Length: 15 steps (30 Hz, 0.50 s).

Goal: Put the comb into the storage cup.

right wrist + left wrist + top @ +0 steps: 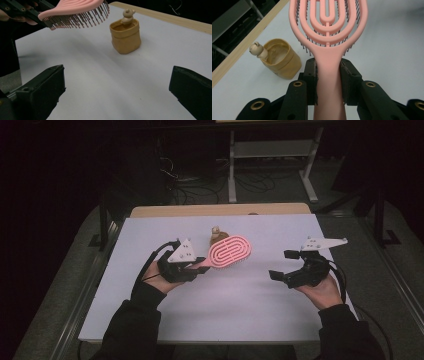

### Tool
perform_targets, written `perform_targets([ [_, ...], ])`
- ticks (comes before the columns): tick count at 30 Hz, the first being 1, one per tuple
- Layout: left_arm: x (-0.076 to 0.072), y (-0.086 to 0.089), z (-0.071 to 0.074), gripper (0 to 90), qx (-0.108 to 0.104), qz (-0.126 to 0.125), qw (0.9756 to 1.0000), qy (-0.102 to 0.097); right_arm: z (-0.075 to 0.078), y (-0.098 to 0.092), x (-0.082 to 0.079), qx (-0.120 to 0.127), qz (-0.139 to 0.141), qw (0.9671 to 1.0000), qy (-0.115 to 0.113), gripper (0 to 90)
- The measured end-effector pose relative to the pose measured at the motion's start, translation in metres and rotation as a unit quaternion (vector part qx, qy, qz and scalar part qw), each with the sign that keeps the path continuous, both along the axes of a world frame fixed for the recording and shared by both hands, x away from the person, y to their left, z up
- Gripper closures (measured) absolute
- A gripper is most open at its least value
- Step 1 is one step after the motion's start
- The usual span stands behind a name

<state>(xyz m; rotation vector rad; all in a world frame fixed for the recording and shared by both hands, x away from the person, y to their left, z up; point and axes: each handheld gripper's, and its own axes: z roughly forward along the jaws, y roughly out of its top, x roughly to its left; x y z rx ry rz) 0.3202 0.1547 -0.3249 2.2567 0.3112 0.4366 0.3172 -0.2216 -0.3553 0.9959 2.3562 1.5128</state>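
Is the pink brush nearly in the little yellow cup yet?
Done: the left gripper has the pink brush clamped by its handle, lifted off the table, bristles down. In hand: it hangs beside the yellow cup, not over it. Left: perhaps moving it to the cup. The right gripper is open and holds nothing.

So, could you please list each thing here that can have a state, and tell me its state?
Left tongs: shut on the hairbrush handle.
Right tongs: open, nothing between the jaws, apart from the other things.
Pink hairbrush: held above the table, bristles pointing down.
Yellow-brown cup: upright on the white table, its top open, a small bear figure at its rim.
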Motion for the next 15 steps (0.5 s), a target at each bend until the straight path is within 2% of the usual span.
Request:
perform_targets([
  [5, -0.004, 0.001, 0.002, 69.6, -0.011, 0.004, 0.9999, -0.009, 0.014, 0.008, 0.006, 0.0, 0.009, 1.0, 0.0, 0.0],
  [10, -0.01, 0.003, 0.002, 69.6, -0.033, 0.007, 0.9993, -0.018, 0.029, 0.016, 0.008, 0.016, 0.017, 0.9997, -0.002, 0.7],
  [15, -0.012, 0.003, 0.001, 69.6, -0.041, 0.006, 0.9988, -0.025, 0.041, 0.023, 0.013, 0.019, 0.024, 0.9995, 0.001, 1.4],
])
